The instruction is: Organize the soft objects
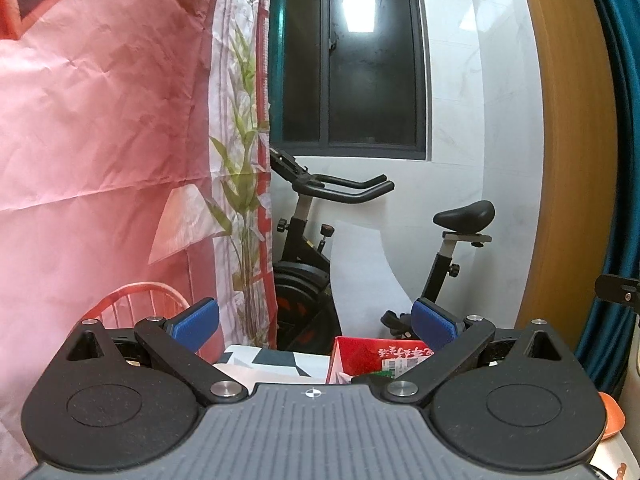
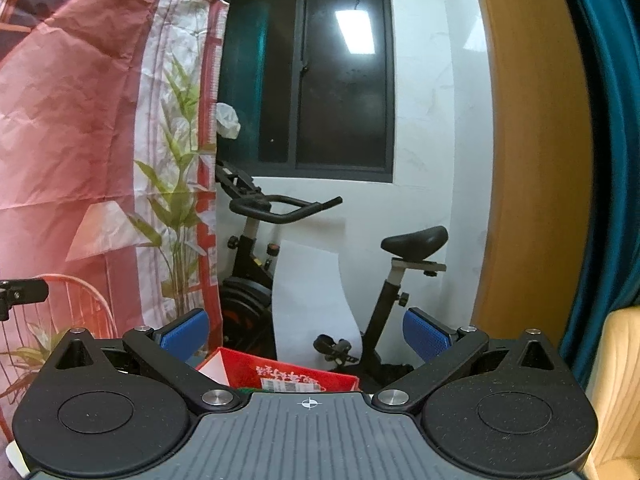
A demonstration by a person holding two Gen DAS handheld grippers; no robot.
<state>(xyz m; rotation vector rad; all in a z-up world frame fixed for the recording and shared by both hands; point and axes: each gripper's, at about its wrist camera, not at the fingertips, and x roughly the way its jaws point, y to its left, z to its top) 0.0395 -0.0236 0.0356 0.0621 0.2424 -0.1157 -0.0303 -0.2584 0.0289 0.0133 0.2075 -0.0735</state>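
Note:
No soft object of the task shows in either view. My left gripper (image 1: pixel 316 330) is open, its blue pads (image 1: pixel 198 326) spread wide with nothing between them, and it is held up facing the far wall. My right gripper (image 2: pixel 306 332) is open too, blue pads (image 2: pixel 186 334) far apart and empty, pointing the same way. A red carton (image 1: pixel 376 358) with printed labels sits low ahead of the left gripper; the same red carton (image 2: pixel 292 372) lies just beyond the right gripper's body.
A black exercise bike (image 1: pixel 320 248) stands against the white wall under a dark window (image 1: pixel 348 56). A pink printed backdrop sheet (image 1: pixel 100 140) hangs on the left. A wooden door frame (image 1: pixel 568 140) and teal curtain (image 2: pixel 600 140) stand on the right. White board (image 2: pixel 312 300) leans by the bike.

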